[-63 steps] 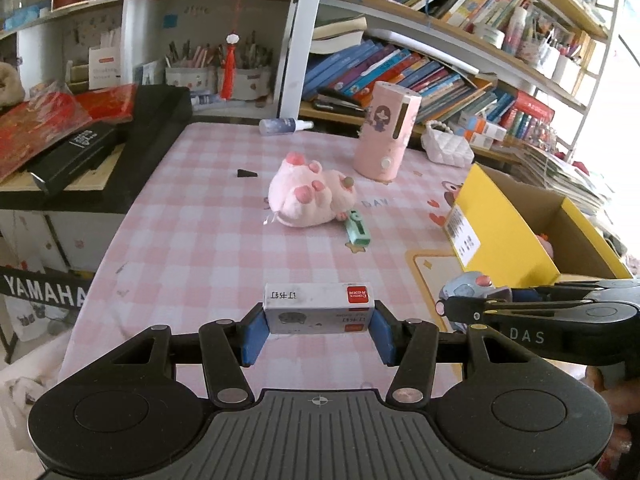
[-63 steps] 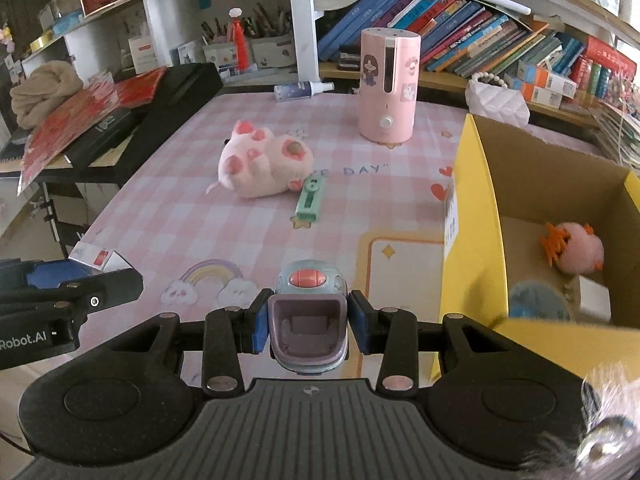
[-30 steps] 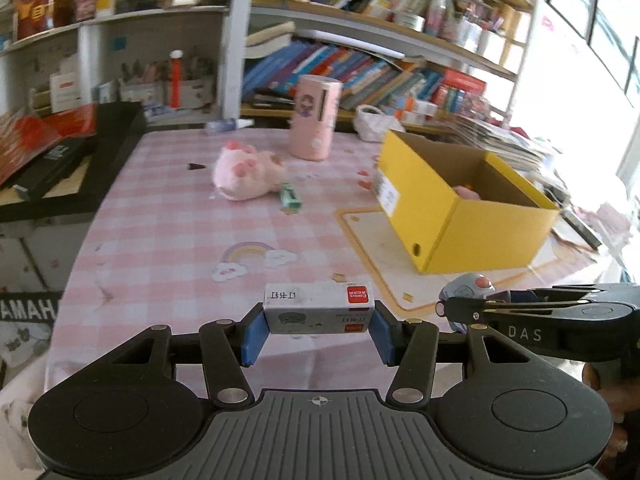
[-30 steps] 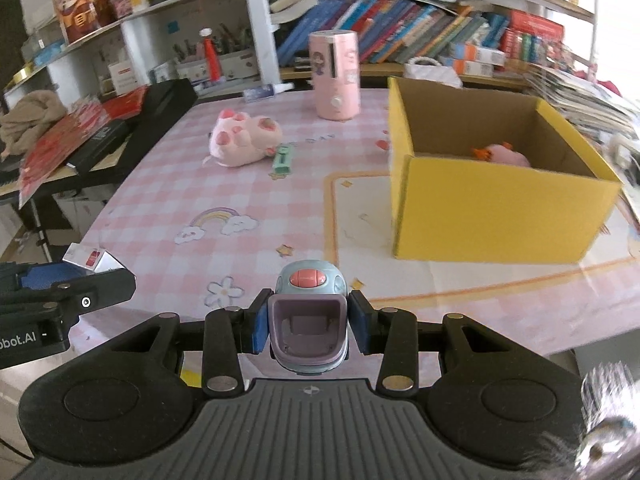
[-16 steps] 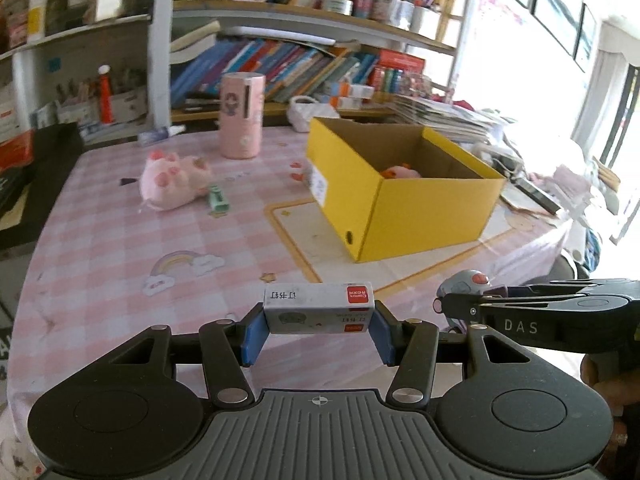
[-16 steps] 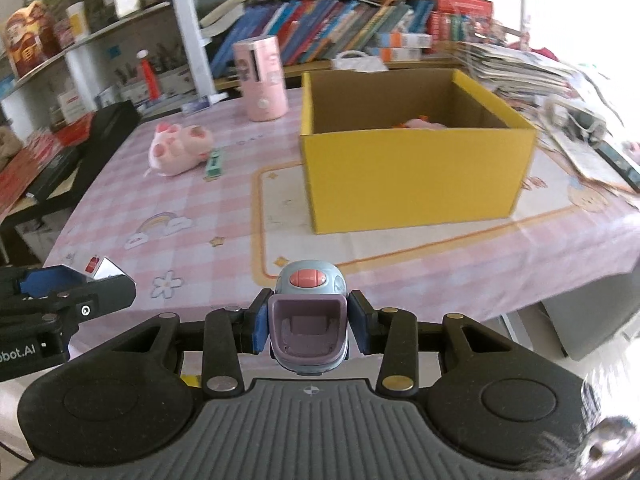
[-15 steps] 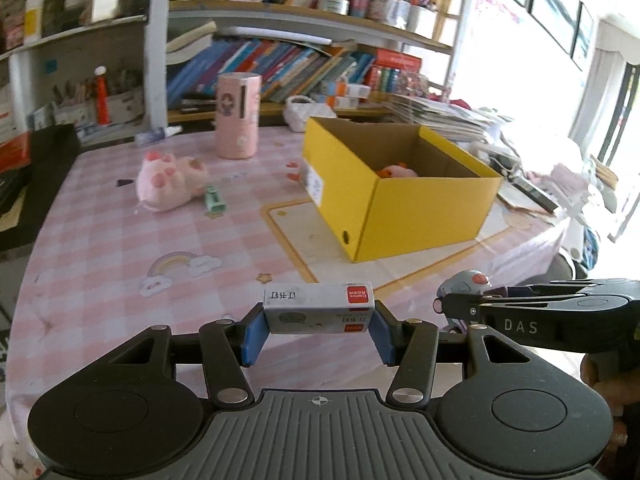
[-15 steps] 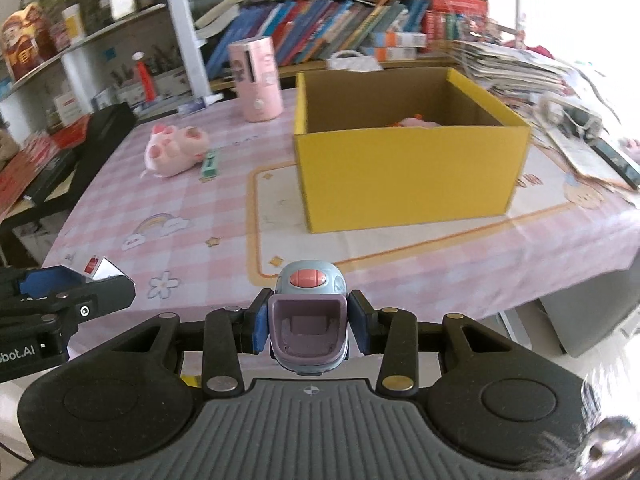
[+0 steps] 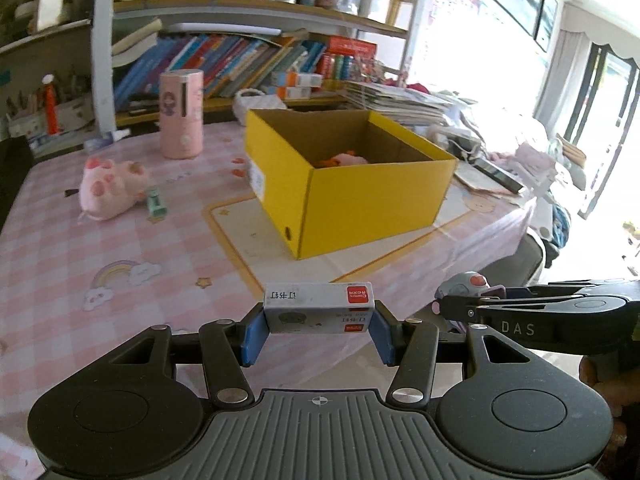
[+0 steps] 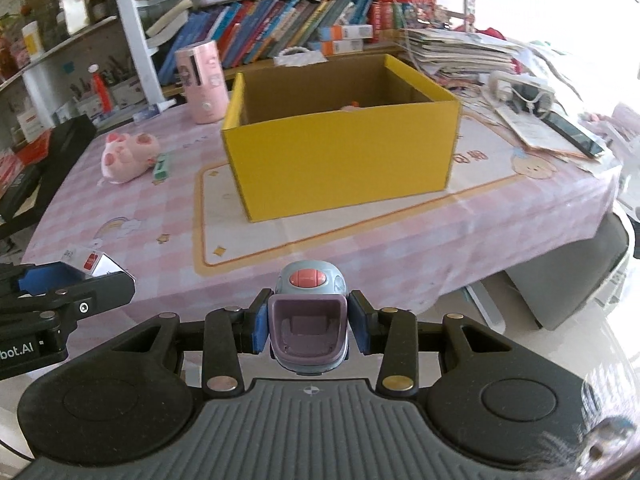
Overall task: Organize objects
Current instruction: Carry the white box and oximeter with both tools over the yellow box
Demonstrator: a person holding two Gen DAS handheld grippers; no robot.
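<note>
A: How will the small staple box (image 9: 319,307) handle?

B: Light, stiff card, I'd judge. It sits crosswise in the left gripper (image 9: 318,330), pads clamped on its short ends; press harder and it could dent.

A: And the little blue-grey toy (image 10: 308,322)?

B: Hard, rounded plastic, probably slippery. The right gripper (image 10: 307,328) pinches its flat sides, the surest hold.

A: Where are they?

B: Both are at the near table edge, with the yellow box (image 10: 340,160) beyond and the pink plush (image 9: 110,188) far left.
</note>
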